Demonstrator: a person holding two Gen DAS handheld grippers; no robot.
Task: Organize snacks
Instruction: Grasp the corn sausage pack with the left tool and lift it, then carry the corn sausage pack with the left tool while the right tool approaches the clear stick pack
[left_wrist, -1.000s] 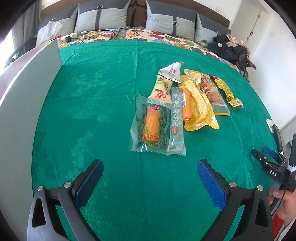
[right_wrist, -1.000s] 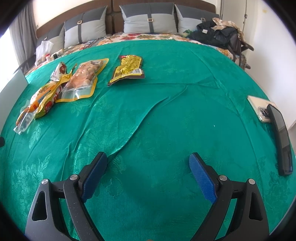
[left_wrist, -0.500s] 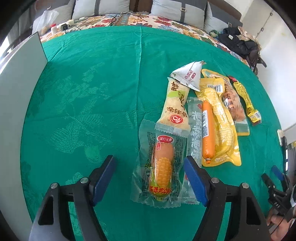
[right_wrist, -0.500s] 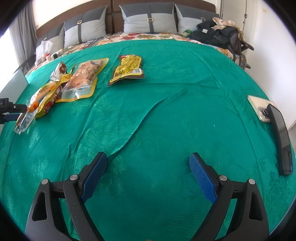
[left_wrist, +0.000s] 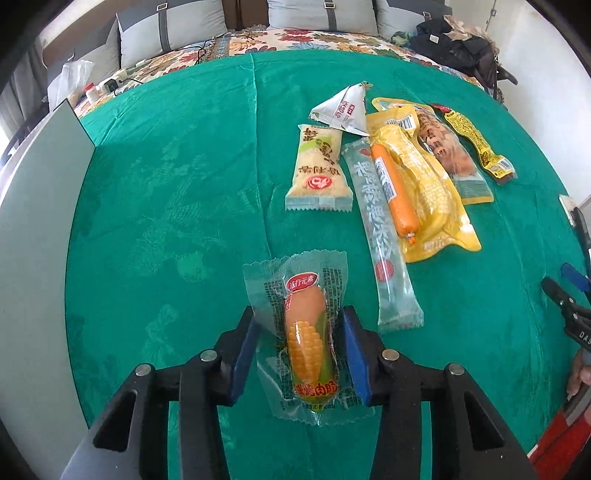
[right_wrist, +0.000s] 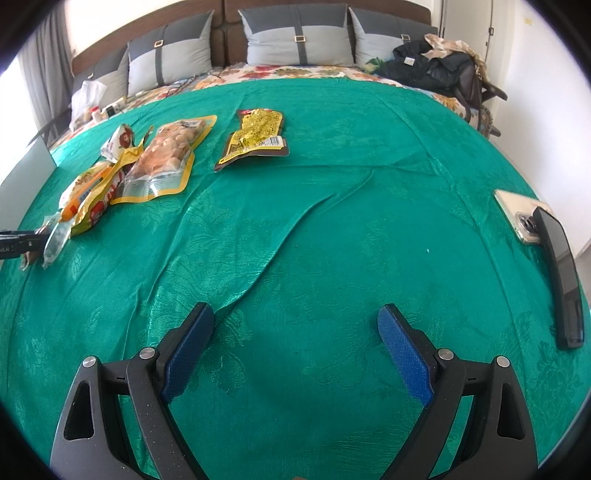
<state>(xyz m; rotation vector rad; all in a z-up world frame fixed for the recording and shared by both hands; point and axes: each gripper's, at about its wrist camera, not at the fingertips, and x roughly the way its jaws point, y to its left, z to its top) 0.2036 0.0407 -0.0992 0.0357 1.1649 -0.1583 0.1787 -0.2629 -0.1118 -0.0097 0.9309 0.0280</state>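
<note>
across the green spread, a corn sausage gets pinched

over the whole bed lies a green cloth (left_wrist: 166, 192), filling most of both views, with grey pillows (right_wrist: 299, 37) along the top edge. at the left edge of the left wrist view stands a pale grey panel (left_wrist: 33, 258). right of centre there sits the snack pile: a yellow pouch (left_wrist: 424, 192) with an orange sausage stick (left_wrist: 393, 195) on it, a long clear packet (left_wrist: 380, 236) beside it, a cream wafer pack (left_wrist: 319, 170) and a white triangular packet (left_wrist: 343, 109) above. low in the middle, the left gripper (left_wrist: 299, 354) is closing its jaws on the corn sausage packet (left_wrist: 304, 339), blue pads against the wrapper on both sides. in the right wrist view, the right gripper (right_wrist: 295, 350) hangs spread wide over bare cloth, nothing between its pads. two phones (right_wrist: 554, 258) lie at that view's right edge.
</note>
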